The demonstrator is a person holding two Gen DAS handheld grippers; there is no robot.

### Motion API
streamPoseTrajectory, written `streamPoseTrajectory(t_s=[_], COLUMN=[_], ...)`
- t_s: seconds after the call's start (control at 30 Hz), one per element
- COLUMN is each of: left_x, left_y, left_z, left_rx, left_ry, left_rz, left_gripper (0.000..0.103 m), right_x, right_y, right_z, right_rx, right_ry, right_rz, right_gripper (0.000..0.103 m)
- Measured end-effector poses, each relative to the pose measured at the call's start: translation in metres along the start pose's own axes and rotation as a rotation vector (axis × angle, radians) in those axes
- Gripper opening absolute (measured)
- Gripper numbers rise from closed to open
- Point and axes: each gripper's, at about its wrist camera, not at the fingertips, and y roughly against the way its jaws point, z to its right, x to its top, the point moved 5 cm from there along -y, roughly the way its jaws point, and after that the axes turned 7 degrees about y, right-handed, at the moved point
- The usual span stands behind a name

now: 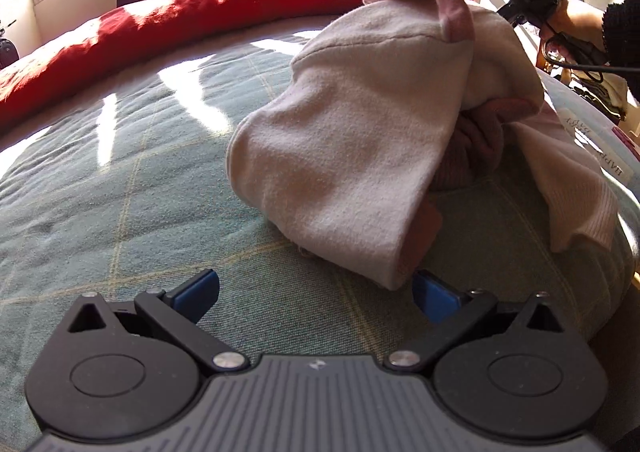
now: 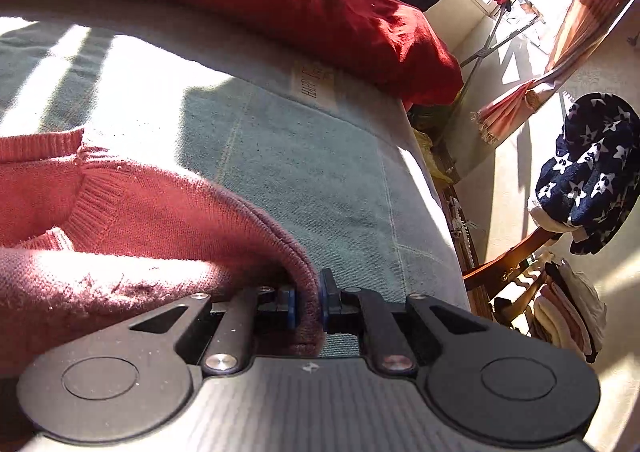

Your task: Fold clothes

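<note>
Clearly the sweater (image 1: 360,140) is soft, light knit, pink outside and paler on its inner face; it sits bunched and partly lifted on the bed (image 1: 120,180), right of centre, not yet a flat fold. It will sag and slide, so ribbed hems and seams are the best holds. The right gripper (image 2: 307,302) is clamped on a ribbed edge. The left gripper (image 1: 316,294) stands wide apart at the near fold, gripping nothing. A red duvet (image 1: 168,20) lies along the far side; sunlight streaks the bedspread, and a clothes rack (image 2: 500,12) stands by the window.
</note>
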Motion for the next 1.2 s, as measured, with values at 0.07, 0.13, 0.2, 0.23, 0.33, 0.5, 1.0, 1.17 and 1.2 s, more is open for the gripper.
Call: streamPoseTrajectory(t_s=[0.07,0.13,0.2,0.23,0.33,0.5,1.0,1.17,1.2], left_x=[-0.001,-0.002,-0.003,-0.005,-0.003,-0.004,0.048,0.095,0.105], left_y=[-0.003,-0.006,-0.009,-0.012,-0.02,-0.026,0.022,0.03,0.026], left_z=[0.001,0.003,0.004,0.004,-0.002,-0.011,0.009,0.043,0.049], left_rx=[-0.004,-0.008,-0.013,-0.018,-0.037,-0.089,-0.158,-0.233,-0.234], left_ry=[-0.008,-0.016,-0.024,-0.024,-0.01,-0.001,-0.161,-0.267,-0.28], left_rz=[-0.007,-0.015,-0.023,-0.032,-0.046,-0.04,0.041,0.08,0.084], left_gripper=[0.102,0.102,0.102,0.102,0.102,0.103,0.098,0.062,0.052], right_x=[0.002,0.0,-0.004,-0.006,-0.011,-0.025,-0.107,-0.134,-0.139], right_y=[-0.009,-0.007,0.001,0.006,0.038,0.101,0.212,0.221,0.222], right_z=[0.005,0.004,0.0,-0.001,-0.002,-0.008,-0.084,-0.11,-0.113], right_rx=[0.004,0.008,0.012,0.018,0.059,0.129,0.388,0.477,0.49], right_ry=[-0.025,-0.024,-0.012,-0.01,-0.02,-0.035,-0.058,-0.132,-0.154], right_rz=[-0.018,-0.013,0.003,0.015,0.074,0.179,0.301,0.31,0.313], right_gripper=[0.013,0.017,0.02,0.02,0.027,0.031,0.04,0.04,0.04])
